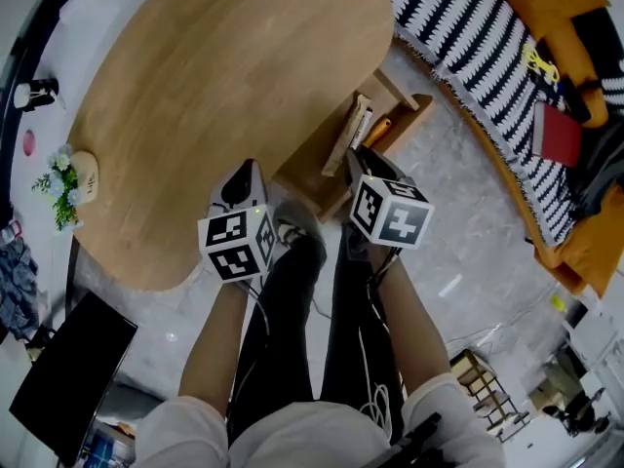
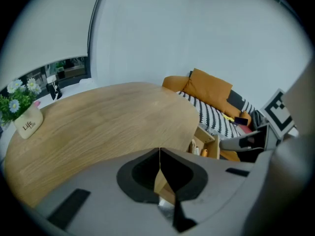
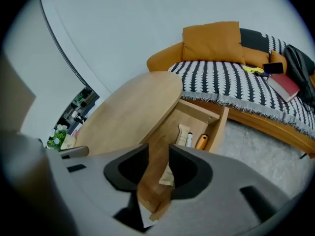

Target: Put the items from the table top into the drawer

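Seemingly little left to lift: table (image 1: pixel 224 76) bare but for a small flower pot (image 2: pixel 27 122) at its far end, well apart from both grippers. Already lying in the open drawer (image 3: pixel 220 126): a beige sachet (image 3: pixel 183 133), a white tube (image 3: pixel 189 139), an orange piece (image 3: pixel 202 141) and, nearer, a tan packet (image 3: pixel 168 177).

Probably light and soft, those sachets, apt to crumple and best pinched across the flat middle. Likely stiffer and rounder, the tube and orange piece, so prone to roll or slip between pads. As for the pot, looks top-heavy and breakable — better taken by the body, below the blooms, if meant to go in at all.

Left gripper (image 2: pixel 159 156): closed tight, jaws meeting in a thin line, nothing between. Right gripper (image 3: pixel 158 156): poised over the drawer, jaws parted, gripping nothing — only drawer floor and the tan packet visible through the gap.

Beyond, a sofa (image 3: pixel 216 45) with striped throw (image 3: pixel 231 80) and red book (image 3: pixel 284 85). Overhanging table edge narrowing the way into the drawer's inner part.
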`<action>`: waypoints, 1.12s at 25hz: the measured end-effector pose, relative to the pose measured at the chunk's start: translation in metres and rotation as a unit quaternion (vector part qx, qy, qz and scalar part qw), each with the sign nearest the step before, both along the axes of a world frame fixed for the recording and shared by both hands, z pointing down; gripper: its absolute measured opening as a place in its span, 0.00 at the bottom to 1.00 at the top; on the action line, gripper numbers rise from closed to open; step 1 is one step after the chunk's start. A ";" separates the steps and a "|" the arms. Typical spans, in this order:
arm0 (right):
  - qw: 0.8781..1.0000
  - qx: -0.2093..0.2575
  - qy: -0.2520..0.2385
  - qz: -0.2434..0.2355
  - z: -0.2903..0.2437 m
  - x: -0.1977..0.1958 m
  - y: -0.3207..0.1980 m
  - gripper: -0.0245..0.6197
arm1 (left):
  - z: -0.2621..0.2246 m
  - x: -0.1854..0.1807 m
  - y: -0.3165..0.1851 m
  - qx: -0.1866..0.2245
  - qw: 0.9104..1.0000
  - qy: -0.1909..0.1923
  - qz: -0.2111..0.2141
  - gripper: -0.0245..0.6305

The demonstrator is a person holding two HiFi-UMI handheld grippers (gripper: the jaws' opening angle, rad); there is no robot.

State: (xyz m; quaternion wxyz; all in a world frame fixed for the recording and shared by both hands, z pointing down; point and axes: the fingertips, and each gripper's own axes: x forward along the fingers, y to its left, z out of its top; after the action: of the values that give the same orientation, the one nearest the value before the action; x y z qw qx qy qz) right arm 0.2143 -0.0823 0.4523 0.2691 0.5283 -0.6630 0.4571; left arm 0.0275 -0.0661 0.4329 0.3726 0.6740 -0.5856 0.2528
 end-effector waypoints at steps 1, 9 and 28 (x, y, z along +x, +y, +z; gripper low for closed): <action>1.000 -0.002 0.004 -0.009 -0.005 0.005 0.003 0.23 | -0.005 0.001 0.001 -0.001 1.000 -0.001 -0.005 0.05; 0.999 0.015 0.012 -0.040 -0.096 0.048 0.007 0.14 | -0.101 0.024 -0.006 0.027 0.999 -0.007 -0.040 0.05; 0.944 0.263 0.016 -0.198 -0.434 0.099 -0.030 0.03 | -0.448 0.052 0.003 0.241 0.969 -0.026 -0.044 0.05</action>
State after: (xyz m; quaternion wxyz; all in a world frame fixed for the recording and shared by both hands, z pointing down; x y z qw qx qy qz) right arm 0.3134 -0.1121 0.0180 0.2167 0.4457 -0.8463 0.1954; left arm 0.0797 -0.0628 -0.0151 0.1944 0.7109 -0.6677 0.1052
